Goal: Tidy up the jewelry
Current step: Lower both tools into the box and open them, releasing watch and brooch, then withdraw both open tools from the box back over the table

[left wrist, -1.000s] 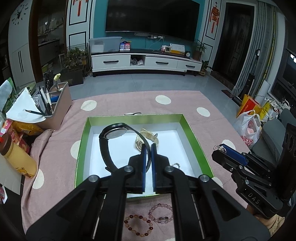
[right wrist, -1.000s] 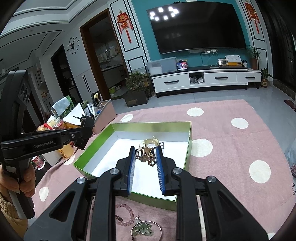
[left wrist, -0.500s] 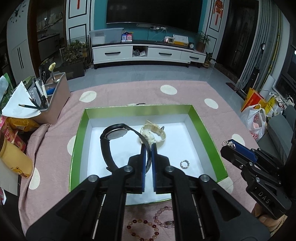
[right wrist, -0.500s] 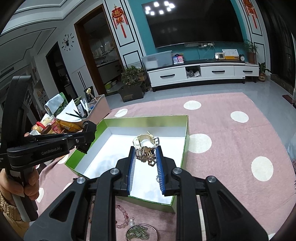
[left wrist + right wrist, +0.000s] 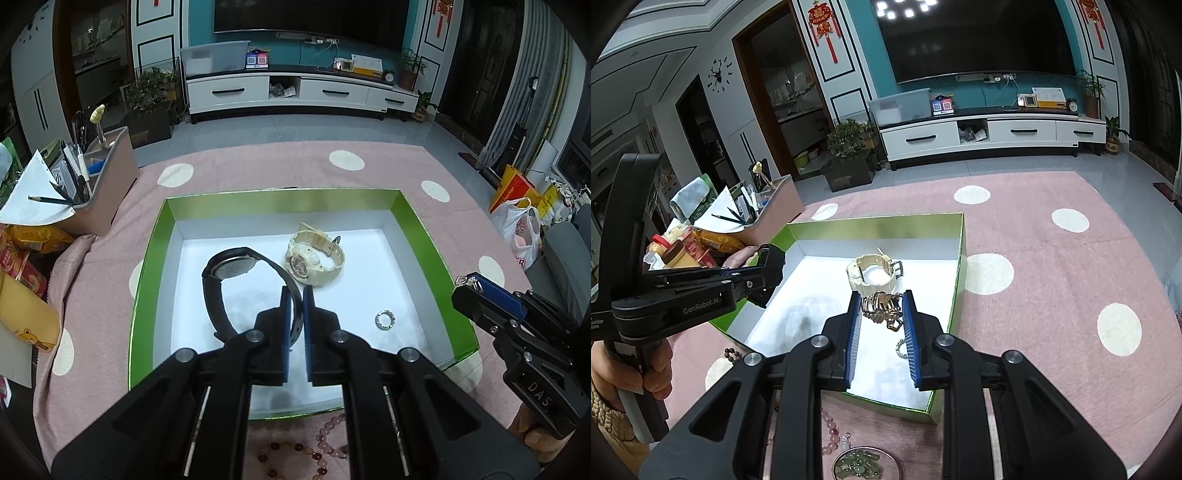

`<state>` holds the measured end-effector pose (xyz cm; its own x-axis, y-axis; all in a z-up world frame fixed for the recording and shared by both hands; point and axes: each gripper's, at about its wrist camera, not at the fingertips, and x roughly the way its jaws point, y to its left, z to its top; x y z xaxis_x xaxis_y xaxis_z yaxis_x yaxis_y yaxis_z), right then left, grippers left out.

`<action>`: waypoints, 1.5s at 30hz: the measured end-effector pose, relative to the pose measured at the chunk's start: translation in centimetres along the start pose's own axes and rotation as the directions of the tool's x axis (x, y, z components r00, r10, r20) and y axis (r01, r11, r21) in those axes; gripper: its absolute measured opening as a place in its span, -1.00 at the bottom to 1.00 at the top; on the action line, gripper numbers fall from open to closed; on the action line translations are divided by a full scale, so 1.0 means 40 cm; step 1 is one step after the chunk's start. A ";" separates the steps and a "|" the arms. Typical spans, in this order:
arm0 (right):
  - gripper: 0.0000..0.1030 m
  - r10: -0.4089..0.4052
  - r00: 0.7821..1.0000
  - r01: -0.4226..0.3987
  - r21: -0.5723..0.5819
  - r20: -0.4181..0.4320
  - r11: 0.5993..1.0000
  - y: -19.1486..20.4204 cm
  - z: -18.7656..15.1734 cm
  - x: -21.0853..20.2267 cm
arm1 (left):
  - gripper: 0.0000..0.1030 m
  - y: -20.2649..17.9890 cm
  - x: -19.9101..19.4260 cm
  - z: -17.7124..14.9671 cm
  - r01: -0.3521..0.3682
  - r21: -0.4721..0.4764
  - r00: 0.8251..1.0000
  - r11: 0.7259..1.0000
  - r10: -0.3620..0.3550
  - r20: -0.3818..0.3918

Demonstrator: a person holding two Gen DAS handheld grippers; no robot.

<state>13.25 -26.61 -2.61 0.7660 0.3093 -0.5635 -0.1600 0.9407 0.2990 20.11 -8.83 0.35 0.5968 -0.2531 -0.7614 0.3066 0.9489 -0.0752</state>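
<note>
A green box (image 5: 147,280) with a white floor lies on the pink dotted cloth. In it lie a cream watch (image 5: 314,258) and a small silver ring (image 5: 385,319). My left gripper (image 5: 294,295) is shut on the strap of a black watch (image 5: 236,267) and holds it over the box's left half. My right gripper (image 5: 881,301) is shut on a gold chain bracelet (image 5: 882,308) above the box's right side; the cream watch (image 5: 873,273) lies just beyond it. The right gripper also shows in the left wrist view (image 5: 476,284).
Bead bracelets (image 5: 295,454) lie on the cloth in front of the box. A jade pendant ring (image 5: 862,467) lies near my right gripper's base. A pen holder (image 5: 99,184) and snack packs (image 5: 26,243) stand at the left.
Both grippers have moved forward and lower over the box, each still holding its piece. The box fills more of both views.
</note>
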 end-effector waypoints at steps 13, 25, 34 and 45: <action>-0.56 -0.027 0.999 0.027 0.002 -0.020 1.000 0.000 -0.008 0.014 | -0.77 -0.001 0.029 -0.006 -0.028 0.011 0.999 1.000 0.028 -0.029; -0.17 -0.043 0.999 0.043 0.015 0.005 0.999 -0.003 -0.012 -0.014 | -0.23 0.004 0.003 -0.004 -0.030 -0.002 1.000 1.000 0.030 -0.007; 0.41 -0.063 0.997 0.062 0.049 0.036 0.997 -0.014 -0.024 -0.071 | 0.46 0.004 -0.052 -0.018 -0.046 -0.018 0.999 0.999 0.046 0.019; 0.59 -0.088 0.995 0.084 0.093 0.042 0.992 -0.032 -0.070 -0.150 | 0.58 0.017 -0.123 -0.088 -0.061 -0.053 0.998 0.997 0.062 0.018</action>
<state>7.12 -29.29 -1.78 0.8024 0.2189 -0.5552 -0.0364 0.9465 0.3205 14.79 -6.27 1.79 0.6280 -0.1971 -0.7528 0.2300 0.9712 -0.0624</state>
